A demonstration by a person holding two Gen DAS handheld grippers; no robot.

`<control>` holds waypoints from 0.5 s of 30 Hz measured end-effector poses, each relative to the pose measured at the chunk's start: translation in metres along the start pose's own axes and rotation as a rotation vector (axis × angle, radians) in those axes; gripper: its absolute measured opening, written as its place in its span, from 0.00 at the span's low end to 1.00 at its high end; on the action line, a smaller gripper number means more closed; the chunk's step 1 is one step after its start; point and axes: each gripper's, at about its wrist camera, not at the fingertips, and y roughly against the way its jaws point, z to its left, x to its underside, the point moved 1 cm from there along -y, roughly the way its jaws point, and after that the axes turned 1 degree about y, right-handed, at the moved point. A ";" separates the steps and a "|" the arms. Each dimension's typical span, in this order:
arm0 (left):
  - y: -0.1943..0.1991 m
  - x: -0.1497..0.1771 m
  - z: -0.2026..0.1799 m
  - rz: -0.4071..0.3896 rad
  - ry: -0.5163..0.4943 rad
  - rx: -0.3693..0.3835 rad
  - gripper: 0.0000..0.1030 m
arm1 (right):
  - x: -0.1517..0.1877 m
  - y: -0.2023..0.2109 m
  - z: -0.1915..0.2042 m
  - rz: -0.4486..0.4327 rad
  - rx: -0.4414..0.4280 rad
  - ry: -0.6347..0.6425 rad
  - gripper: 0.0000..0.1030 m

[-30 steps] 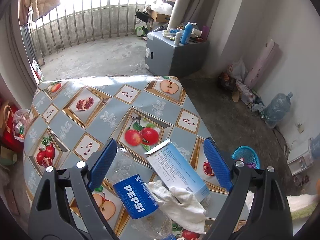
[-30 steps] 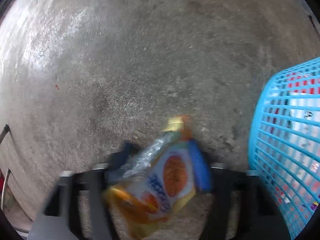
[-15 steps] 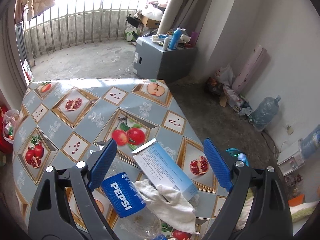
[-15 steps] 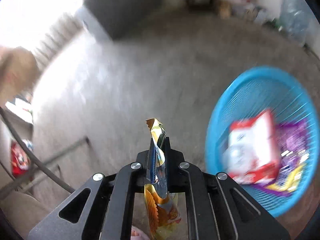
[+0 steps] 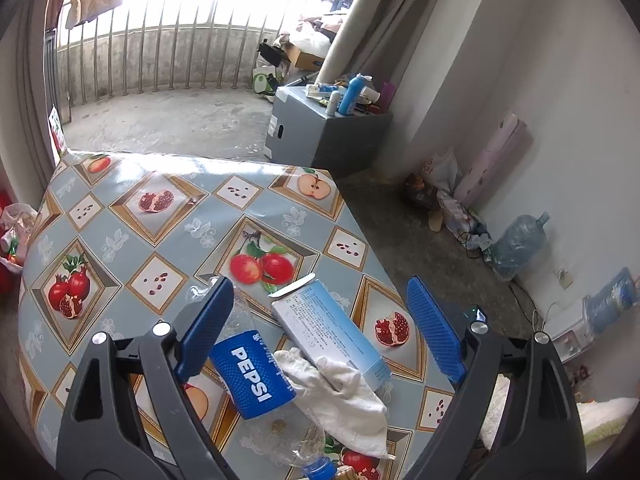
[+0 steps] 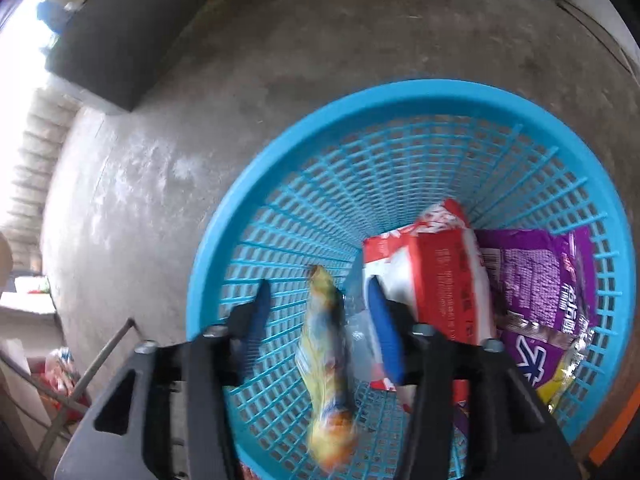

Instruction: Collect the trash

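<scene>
Over the blue basket point(image 6: 404, 92), right gripper point(image 6: 320, 312) just spread, dropping the yellow snack wrapper point(image 6: 326, 360); left gripper point(image 5: 316, 320) spread wide above remaining table trash.

Daylight glare blows out balcony railing point(image 5: 168, 40); fisheye edges bent, dark; right view motion-blurred, wrapper point(image 6: 326, 364) smeared

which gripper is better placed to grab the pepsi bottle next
Left. The left gripper hangs open right over the Pepsi bottle on the table, while the right gripper, jaws just opening, drops a yellow wrapper over the blue basket.
</scene>
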 end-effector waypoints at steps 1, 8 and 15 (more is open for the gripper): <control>0.001 0.000 0.001 -0.003 -0.002 -0.001 0.82 | 0.000 0.005 -0.002 -0.017 0.004 -0.014 0.57; 0.006 0.002 0.002 -0.031 -0.016 0.032 0.82 | 0.010 0.075 0.003 -0.161 -0.040 -0.023 0.62; 0.012 0.010 -0.001 -0.065 -0.028 0.114 0.82 | 0.061 0.190 0.061 -0.360 -0.060 0.083 0.72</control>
